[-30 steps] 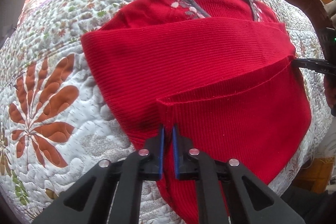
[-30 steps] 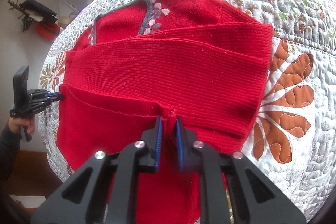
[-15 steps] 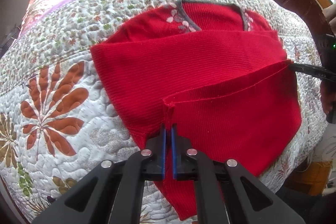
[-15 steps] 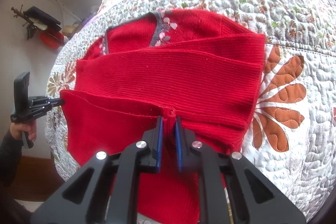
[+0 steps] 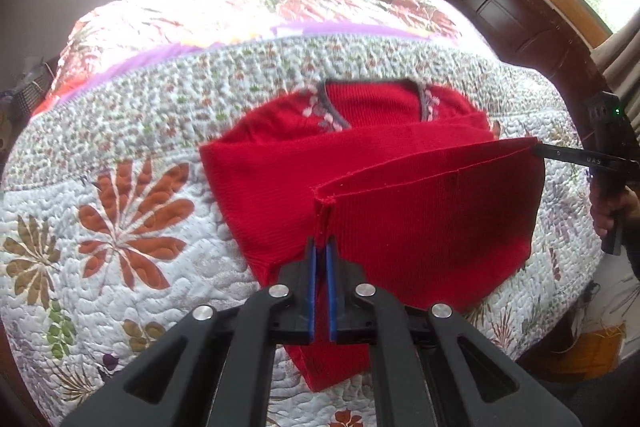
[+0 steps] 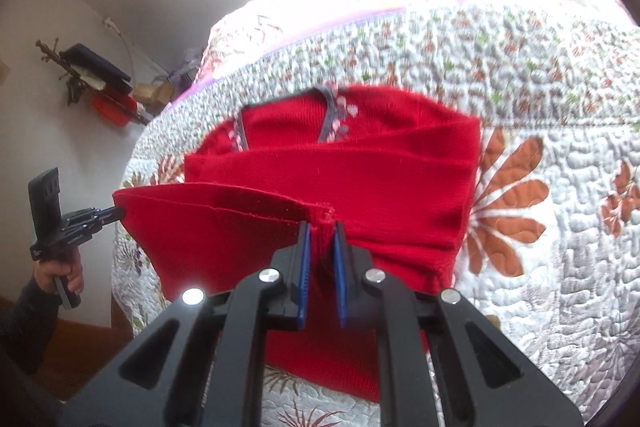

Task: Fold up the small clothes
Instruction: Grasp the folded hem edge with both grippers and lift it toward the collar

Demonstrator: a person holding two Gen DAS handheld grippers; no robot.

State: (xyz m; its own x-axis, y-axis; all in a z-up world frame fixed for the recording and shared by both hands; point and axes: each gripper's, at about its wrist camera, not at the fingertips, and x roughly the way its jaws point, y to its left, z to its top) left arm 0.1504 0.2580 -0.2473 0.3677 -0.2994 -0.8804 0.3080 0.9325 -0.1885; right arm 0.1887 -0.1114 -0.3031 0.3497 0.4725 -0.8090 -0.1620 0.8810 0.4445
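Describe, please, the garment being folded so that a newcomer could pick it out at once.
Start at the bed covered by the floral quilt. Lying on it near the closer edge is the red ribbed sweater, its bottom hem lifted by the left hand-held gripper and the right hand-held gripper, each shut on a corner. It is the only solid red item, with a grey neckline trimmed in small pale flowers.

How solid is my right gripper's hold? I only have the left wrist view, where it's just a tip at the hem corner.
Observer: In the right wrist view, the right gripper has the red sweater hem bunched between its closed blue pads.
Operator: Is the sweater's right side lying flat?
Observer: Yes. Its folded right edge rests on the quilt, beside an orange flower print.
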